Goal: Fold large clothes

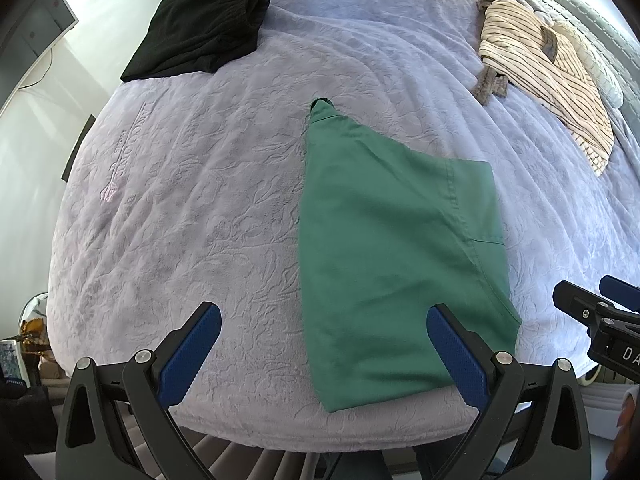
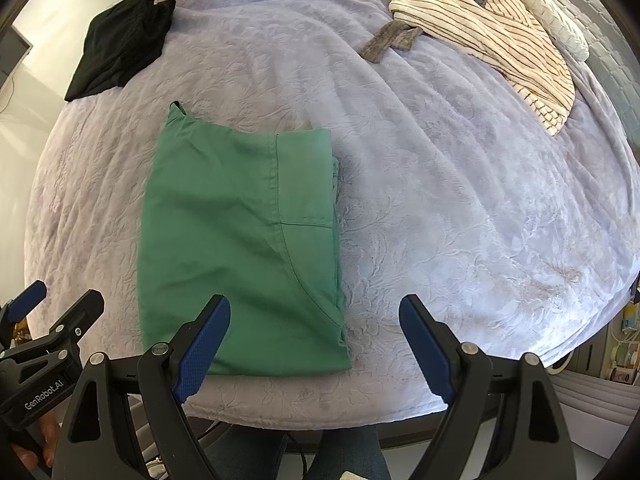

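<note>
Lying folded flat on the lilac embossed bedspread (image 2: 440, 200), the green cotton garment (image 2: 240, 240) sits below both spread, empty grippers: left gripper (image 1: 324, 344), right gripper (image 2: 316, 336)

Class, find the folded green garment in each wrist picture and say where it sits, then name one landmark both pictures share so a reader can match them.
Left wrist view: the green garment lies right of centre on the lilac bedspread, its near end by the gripper's right-hand finger.
Right wrist view: the green garment lies left of centre, above the left-hand finger.
Shared landmark: the folded black garment, upper left in both.
</note>
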`<action>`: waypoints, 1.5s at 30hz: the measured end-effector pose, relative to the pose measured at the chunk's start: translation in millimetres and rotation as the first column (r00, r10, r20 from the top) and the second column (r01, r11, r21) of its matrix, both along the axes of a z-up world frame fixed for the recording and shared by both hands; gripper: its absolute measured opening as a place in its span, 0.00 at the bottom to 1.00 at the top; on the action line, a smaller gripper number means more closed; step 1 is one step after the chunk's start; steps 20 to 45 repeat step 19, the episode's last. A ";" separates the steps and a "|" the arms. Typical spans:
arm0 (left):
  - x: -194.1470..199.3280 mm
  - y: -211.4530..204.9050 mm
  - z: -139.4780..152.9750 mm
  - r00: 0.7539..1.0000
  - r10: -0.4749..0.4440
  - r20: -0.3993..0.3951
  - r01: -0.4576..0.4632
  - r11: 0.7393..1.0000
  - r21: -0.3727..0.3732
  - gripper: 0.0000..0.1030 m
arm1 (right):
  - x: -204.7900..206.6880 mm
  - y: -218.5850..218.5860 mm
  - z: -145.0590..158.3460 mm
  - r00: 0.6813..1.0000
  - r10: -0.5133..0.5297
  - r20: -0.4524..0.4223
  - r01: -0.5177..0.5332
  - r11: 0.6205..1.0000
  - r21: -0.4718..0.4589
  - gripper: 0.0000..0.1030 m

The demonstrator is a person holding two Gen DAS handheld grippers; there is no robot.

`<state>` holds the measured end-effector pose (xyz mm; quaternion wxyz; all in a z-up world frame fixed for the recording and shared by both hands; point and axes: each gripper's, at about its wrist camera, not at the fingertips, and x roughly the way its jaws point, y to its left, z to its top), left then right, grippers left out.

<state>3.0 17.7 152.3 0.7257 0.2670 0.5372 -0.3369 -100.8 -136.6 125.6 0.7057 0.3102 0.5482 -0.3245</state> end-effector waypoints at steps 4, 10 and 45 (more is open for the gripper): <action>0.2 1.1 -0.9 1.000 0.004 0.001 -0.004 1.000 0.001 1.00 | -0.4 1.4 -0.5 1.000 0.000 0.000 0.000 1.000 0.001 0.86; 1.2 1.6 -1.5 1.000 0.009 0.003 -0.009 1.000 0.002 1.00 | 3.5 -2.3 -1.0 1.000 0.013 -0.001 -0.013 1.000 0.005 0.86; -6.1 1.5 0.8 0.999 0.033 0.007 -0.033 0.999 -0.021 1.00 | 5.4 -6.1 -2.0 1.000 0.019 -0.002 -0.019 1.000 0.010 0.86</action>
